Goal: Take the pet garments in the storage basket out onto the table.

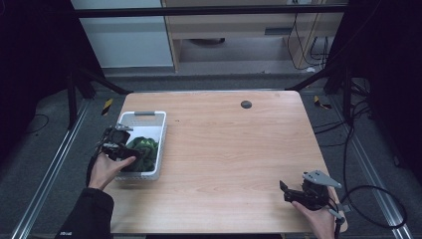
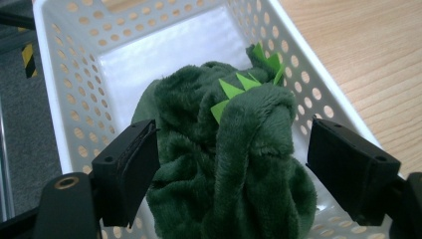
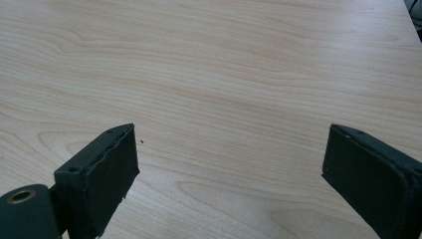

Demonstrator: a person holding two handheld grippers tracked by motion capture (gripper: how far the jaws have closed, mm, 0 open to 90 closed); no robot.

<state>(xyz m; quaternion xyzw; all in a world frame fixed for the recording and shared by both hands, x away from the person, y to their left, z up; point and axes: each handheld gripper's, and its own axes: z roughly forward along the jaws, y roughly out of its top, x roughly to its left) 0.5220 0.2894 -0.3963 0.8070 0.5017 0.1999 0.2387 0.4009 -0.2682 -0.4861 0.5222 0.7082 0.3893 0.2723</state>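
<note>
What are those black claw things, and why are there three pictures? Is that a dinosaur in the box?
A person sits at a wooden table holding a pinching tool in each hand. One picture looks down from above; the other two come from little cameras riding on each tool. The left gripper is open, its jaws on either side of a fuzzy green plush toy with light green spikes, lying in a white basket. It might be a dinosaur; I can't tell. The right gripper is open over bare wood, holding nothing.

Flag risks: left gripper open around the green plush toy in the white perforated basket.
1. The dark green plush toy bulges between the open left gripper; closing may pinch only loose pile and slip.
2. The light white perforated plastic basket could lift or slide along with it.
3. The right gripper sits far off, bracing nothing.
</note>
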